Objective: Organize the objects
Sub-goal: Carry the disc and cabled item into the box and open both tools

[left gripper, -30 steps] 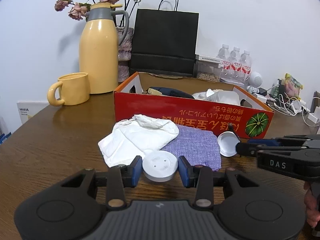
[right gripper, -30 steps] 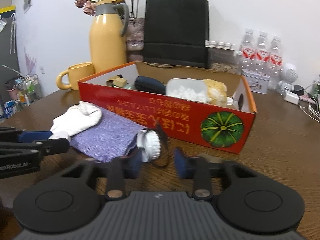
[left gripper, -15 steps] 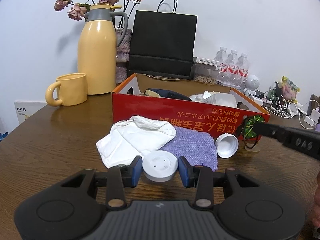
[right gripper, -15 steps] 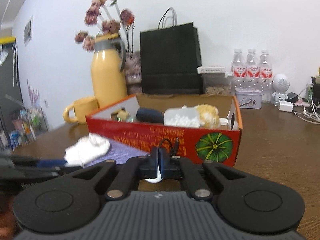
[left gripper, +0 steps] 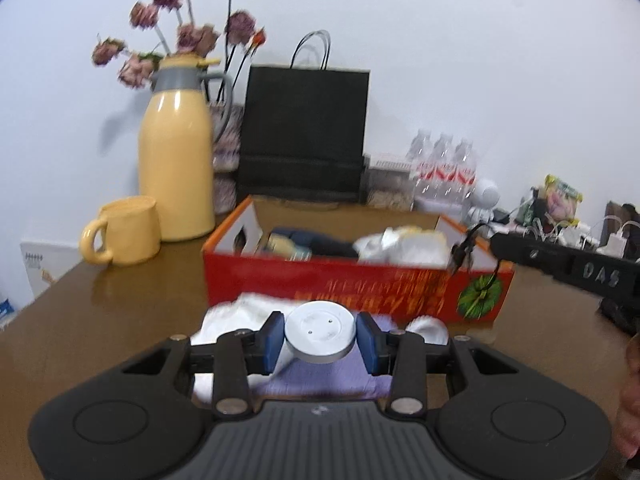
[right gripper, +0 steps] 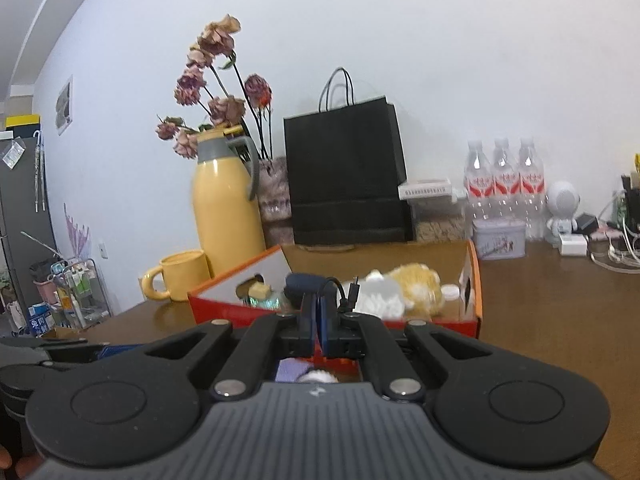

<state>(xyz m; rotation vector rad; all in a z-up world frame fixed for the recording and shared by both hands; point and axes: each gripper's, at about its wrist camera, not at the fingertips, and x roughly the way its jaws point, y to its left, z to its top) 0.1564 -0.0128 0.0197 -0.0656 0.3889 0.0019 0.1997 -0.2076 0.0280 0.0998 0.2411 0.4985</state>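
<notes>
**Both grippers loaded and raised in front of the red cardboard box; drop risk on both items.**
We judge two hazards. The short black cable [right gripper: 338,286] is pinched only at one point by the clenched right gripper [right gripper: 318,320], so its loose loop and plug, dangling at the box's right end in the left view, could snag the red cardboard box [left gripper: 360,284] wall or slip free. The white round disc [left gripper: 320,334] sits squarely between the left gripper [left gripper: 320,338] pads, grasped by its rim alone; a tilt could let it slide out onto the purple cloth [left gripper: 320,380] below, short of the box.
</notes>
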